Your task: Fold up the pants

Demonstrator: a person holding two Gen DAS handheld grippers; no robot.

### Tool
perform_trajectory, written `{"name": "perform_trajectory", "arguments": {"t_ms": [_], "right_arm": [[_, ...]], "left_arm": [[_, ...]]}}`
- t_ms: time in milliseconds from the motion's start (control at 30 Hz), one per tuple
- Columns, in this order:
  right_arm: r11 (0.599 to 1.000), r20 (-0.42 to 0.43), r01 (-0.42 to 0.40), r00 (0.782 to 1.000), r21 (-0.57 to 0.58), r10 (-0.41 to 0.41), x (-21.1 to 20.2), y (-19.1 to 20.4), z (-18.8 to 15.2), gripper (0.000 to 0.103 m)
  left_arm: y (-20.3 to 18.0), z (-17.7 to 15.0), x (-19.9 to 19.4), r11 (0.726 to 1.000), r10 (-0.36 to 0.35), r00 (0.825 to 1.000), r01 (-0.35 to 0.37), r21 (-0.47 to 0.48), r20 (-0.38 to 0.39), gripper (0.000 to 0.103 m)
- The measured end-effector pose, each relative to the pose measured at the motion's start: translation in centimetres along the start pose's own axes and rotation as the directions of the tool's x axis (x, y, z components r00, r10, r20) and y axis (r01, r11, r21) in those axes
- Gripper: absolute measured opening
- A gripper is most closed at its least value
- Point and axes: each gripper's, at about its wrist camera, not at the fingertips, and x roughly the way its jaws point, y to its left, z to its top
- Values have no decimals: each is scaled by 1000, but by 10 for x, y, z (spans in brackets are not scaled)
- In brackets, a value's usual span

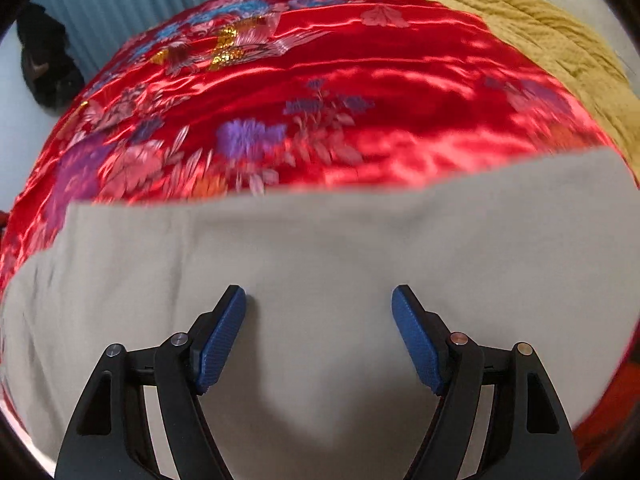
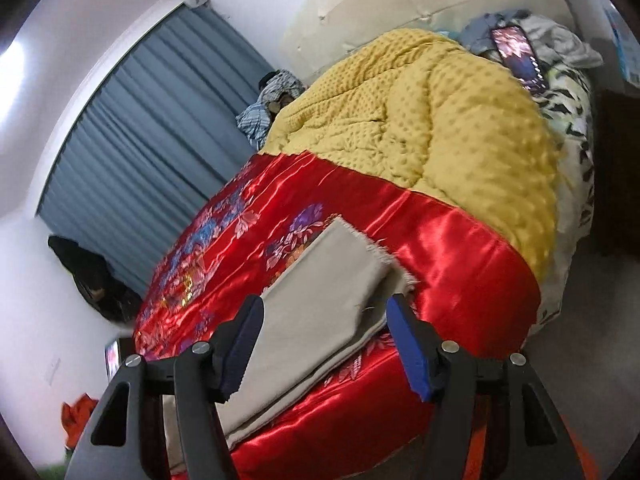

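The beige pants lie flat on a red satin bedcover with a flower pattern. In the right wrist view the pants lie with one leg on the other, their frayed hems pointing toward the far side of the bed. My left gripper is open and empty, low over the middle of the pants. My right gripper is open and empty, its fingers on either side of the leg end near the hems.
A yellow dotted blanket covers the far half of the bed, with a phone and crumpled clothes behind it. Blue-grey curtains hang at the left. A dark bag sits by the wall. An orange cloth lies on the floor.
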Motion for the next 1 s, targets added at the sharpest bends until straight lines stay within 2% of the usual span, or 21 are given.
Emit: {"name": "perform_trajectory", "arguments": {"t_ms": [167, 300, 400, 467, 567, 667, 733, 833, 933, 1000], "right_arm": [[1000, -4, 2, 1000, 10, -2, 2, -1, 1, 64], [999, -7, -4, 1000, 35, 4, 4, -3, 0, 64], [999, 5, 1, 1000, 53, -1, 2, -6, -1, 64], [999, 9, 5, 1000, 52, -5, 0, -6, -1, 64], [998, 4, 4, 1000, 55, -4, 0, -8, -2, 64], [994, -6, -13, 1000, 113, 14, 2, -17, -3, 64], [986, -12, -27, 1000, 164, 29, 5, -24, -3, 64], [974, -13, -67, 997, 216, 71, 6, -33, -2, 64], [919, -27, -147, 985, 367, 168, 12, -56, -2, 64], [877, -36, -144, 983, 459, 180, 16, -74, -1, 64]], "left_arm": [[-30, -64, -34, 997, -4, 997, -2, 75, 80, 77], [-43, -92, -52, 994, -36, 994, 24, 108, 105, 77], [-26, -92, -74, 990, -133, 987, 127, 63, 90, 77], [-8, -91, -88, 990, -139, 982, 140, 2, 129, 81], [8, -80, -91, 992, -108, 981, 116, -41, 163, 83], [-5, -73, -66, 996, -85, 992, 81, 40, 94, 82], [-20, -79, -44, 994, -37, 999, 33, 108, 35, 82], [-23, -86, -31, 995, -11, 999, 6, 95, 47, 83], [-20, -86, -34, 995, -16, 999, 11, 98, 50, 83], [-19, -86, -34, 995, -24, 998, 19, 98, 52, 83]]}}
